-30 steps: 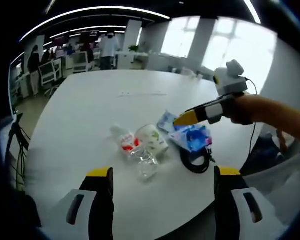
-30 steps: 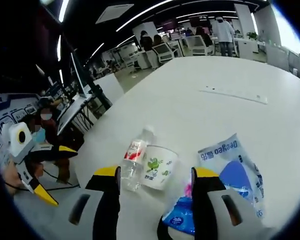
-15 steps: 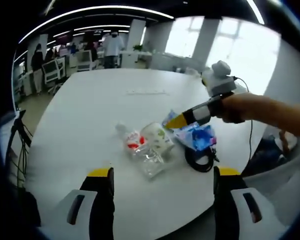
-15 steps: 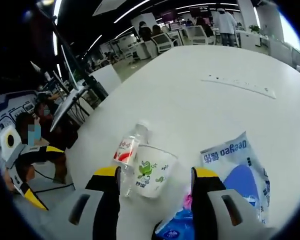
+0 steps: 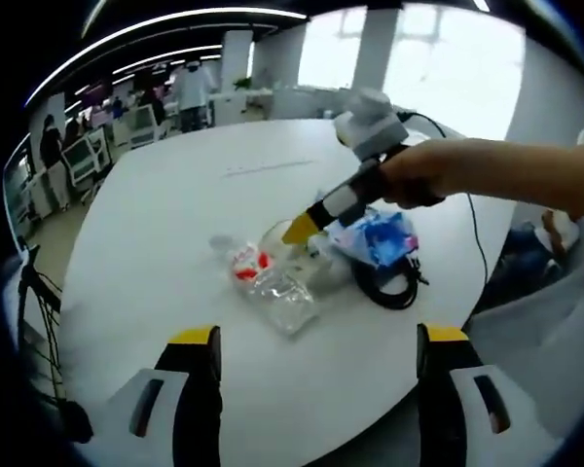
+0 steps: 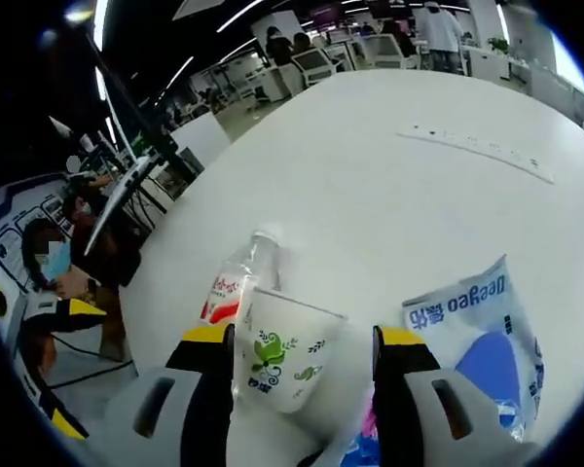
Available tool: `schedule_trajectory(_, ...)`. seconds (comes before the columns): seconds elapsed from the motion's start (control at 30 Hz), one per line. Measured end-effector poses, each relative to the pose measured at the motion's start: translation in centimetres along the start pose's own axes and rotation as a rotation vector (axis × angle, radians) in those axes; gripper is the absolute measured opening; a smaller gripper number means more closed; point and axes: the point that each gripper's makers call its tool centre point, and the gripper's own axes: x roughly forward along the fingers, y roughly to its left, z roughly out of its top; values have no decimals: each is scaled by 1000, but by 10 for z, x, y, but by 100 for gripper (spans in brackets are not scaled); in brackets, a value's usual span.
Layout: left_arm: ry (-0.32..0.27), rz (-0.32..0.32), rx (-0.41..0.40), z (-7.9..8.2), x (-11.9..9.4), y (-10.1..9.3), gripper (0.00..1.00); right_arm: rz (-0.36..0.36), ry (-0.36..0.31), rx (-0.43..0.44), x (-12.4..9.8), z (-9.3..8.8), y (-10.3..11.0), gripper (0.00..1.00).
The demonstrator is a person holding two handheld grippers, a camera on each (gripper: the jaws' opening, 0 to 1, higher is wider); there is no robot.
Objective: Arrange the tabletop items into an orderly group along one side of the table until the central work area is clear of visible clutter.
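Beside the paper cup (image 6: 282, 355) lie a bottle (image 6: 236, 285) and blue packet (image 6: 477, 336).

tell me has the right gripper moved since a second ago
Yes. In the left gripper view the right gripper has come from over the blue packet to the paper cup.

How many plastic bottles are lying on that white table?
2. One with a red label lies beside the paper cup. A crushed clear one lies nearer the table's edge. Others may hide under the blue packets.
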Motion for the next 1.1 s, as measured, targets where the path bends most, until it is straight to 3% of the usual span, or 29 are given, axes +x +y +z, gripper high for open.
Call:
schedule_trajectory(0.27, -24, 7, -48, 2, -2, 7, 78, -5, 23, 11, 7, -4, 1, 54)
schedule_trajectory(0.47, -1, 9, -48, -3, -2, 8, 77, -4, 25, 22, 12, -4, 1, 54)
schedule_trajectory(0.8, -2, 8, -52, -4, -2, 8, 77, -19, 63, 23, 18, -16, -1, 42)
schedule_trajectory(1.1, -16, 6, -84, -4, -2, 10, 77, -51, 4, 32, 14, -8, -7, 41)
